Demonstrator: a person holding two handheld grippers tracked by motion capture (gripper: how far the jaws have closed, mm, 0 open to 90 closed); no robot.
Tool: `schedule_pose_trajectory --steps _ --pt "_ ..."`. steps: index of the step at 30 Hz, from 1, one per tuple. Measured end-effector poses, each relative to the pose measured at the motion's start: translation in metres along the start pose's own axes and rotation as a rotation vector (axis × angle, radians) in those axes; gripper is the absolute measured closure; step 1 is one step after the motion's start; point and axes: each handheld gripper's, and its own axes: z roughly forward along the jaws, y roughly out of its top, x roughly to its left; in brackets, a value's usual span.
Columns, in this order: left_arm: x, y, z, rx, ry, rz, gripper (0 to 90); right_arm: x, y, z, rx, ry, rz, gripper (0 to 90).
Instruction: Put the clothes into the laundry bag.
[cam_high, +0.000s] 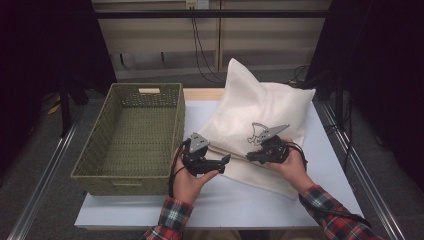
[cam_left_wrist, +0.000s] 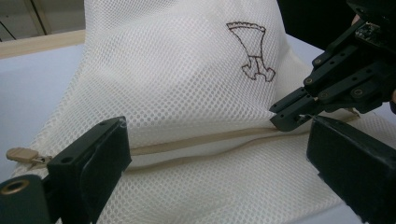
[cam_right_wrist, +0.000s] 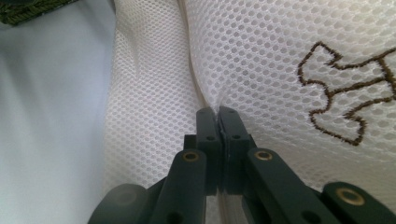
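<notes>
One woven basket (cam_high: 131, 137) (nothing inside); mesh bag (cam_high: 260, 115) beside it, zipped.

No text reads anywhere; the mesh bag (cam_left_wrist: 187, 93) bears only a brown embroidered emblem (cam_left_wrist: 252, 51).

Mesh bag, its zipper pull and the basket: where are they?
mesh bag (cam_high: 265, 107), high view, upper cloth panel
zipper pull (cam_left_wrist: 21, 155), left gripper view, tan tab at the seam's end
basket (cam_high: 92, 150), high view, left woven wall
</notes>
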Motion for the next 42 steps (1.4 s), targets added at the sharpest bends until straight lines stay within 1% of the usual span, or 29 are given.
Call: schedule_pose_trajectory --steps 2,3,4,5,6,7,8,9,10,12,13,15,16,17,18,19,20,22,23,24,27,28,32,36,37,38,40,41,42 --pt "0.0 0.0 0.0 -0.004 0.0 0.002 6.1 0.0 0.0 0.0 0.002 0.0 0.002 88.8" --pt "0.0 0.0 0.0 -0.002 0.001 0.002 6.1 0.001 0.0 0.0 0.009 -0.011 0.006 88.8" --pt "0.0 0.0 0.0 -0.005 -0.002 0.0 6.1 0.001 -0.001 0.0 0.01 0.0 0.001 88.8" --pt "0.0 0.0 0.0 -0.004 -0.001 0.003 6.1 0.001 -0.001 0.001 0.01 -0.008 -0.002 88.9" --pt "0.0 0.0 0.0 -0.001 0.006 0.005 6.1 0.001 -0.001 0.002 0.005 0.007 -0.002 88.9" --pt "0.0 0.0 0.0 -0.001 -0.002 0.003 6.1 0.001 -0.001 0.002 0.004 0.007 -0.004 88.9" --pt "0.0 0.0 0.0 -0.001 0.006 0.006 6.1 0.001 -0.001 0.002 0.011 0.005 0.001 88.9" --pt "0.0 0.0 0.0 -0.002 0.002 0.008 6.1 0.002 -0.001 0.003 0.012 -0.008 0.0 88.9" --pt "-0.001 0.0 0.001 -0.003 0.0 0.0 6.1 0.002 -0.002 0.003 0.013 -0.006 -0.003 88.9" --pt "0.0 0.0 0.001 -0.002 0.0 0.008 6.1 0.001 -0.002 0.004 0.009 0.004 -0.002 88.9" --pt "-0.001 0.0 0.001 -0.003 -0.004 0.001 6.1 0.001 -0.002 0.005 0.012 -0.004 -0.009 88.9" --pt "-0.001 0.0 0.001 -0.002 -0.002 0.007 6.1 0.002 -0.002 0.005 0.02 -0.002 -0.005 89.0" --pt "-0.001 0.0 0.001 -0.002 -0.005 0.006 6.1 0.001 -0.002 0.006 0.008 0.008 0.002 89.0" --pt "-0.001 0.0 0.001 -0.006 -0.007 -0.002 6.1 0.001 -0.002 0.006 0.01 0.008 0.0 89.0" --pt "-0.001 0.0 0.001 -0.006 -0.002 0.001 6.1 0.001 -0.003 0.006 0.011 0.009 -0.002 89.0" --pt "-0.001 0.0 0.001 -0.004 0.0 0.004 6.1 0.001 -0.003 0.007 0.013 0.008 -0.007 89.0" --pt "-0.001 0.0 0.001 -0.004 -0.002 0.001 6.1 0.002 -0.003 0.006 0.022 -0.006 -0.004 89.0" --pt "-0.001 0.0 0.001 -0.004 0.001 0.002 6.1 0.003 -0.003 0.007 0.024 -0.004 -0.009 89.1" --pt "-0.002 0.0 0.002 -0.004 -0.001 0.002 6.1 0.002 -0.004 0.008 0.018 0.011 -0.013 89.1" --pt "-0.002 0.0 0.002 -0.004 0.0 0.004 6.1 0.002 -0.004 0.008 0.019 0.012 -0.012 89.1" --pt "-0.002 0.0 0.002 -0.004 0.0 0.003 6.1 0.004 -0.004 0.009 0.026 -0.004 -0.001 89.1" --pt "-0.001 0.0 0.001 0.002 0.001 0.01 6.1 0.003 -0.005 0.009 0.021 0.01 -0.011 89.1" --pt "-0.001 -0.001 0.002 0.001 0.0 0.008 6.1 0.004 -0.005 0.01 0.021 0.005 -0.004 89.1" --pt "-0.001 0.0 0.002 0.003 0.0 0.01 6.1 0.003 -0.005 0.011 0.027 -0.006 -0.018 89.2" --pt "-0.001 0.0 0.002 0.002 -0.002 0.012 6.1 0.003 -0.005 0.011 0.027 -0.006 -0.017 89.2" --pt "-0.001 0.0 0.002 0.002 0.001 0.01 6.1 0.003 -0.006 0.011 0.023 0.01 -0.017 89.2" --pt "-0.001 -0.001 0.002 0.001 -0.001 0.011 6.1 0.004 -0.006 0.012 0.023 0.007 -0.01 89.2" --pt "-0.001 -0.001 0.002 0.002 0.001 0.011 6.1 0.005 -0.006 0.012 0.029 -0.005 -0.008 89.2" --pt "-0.001 -0.001 0.002 0.001 -0.001 0.006 6.1 0.004 -0.006 0.012 0.031 -0.001 -0.013 89.2"
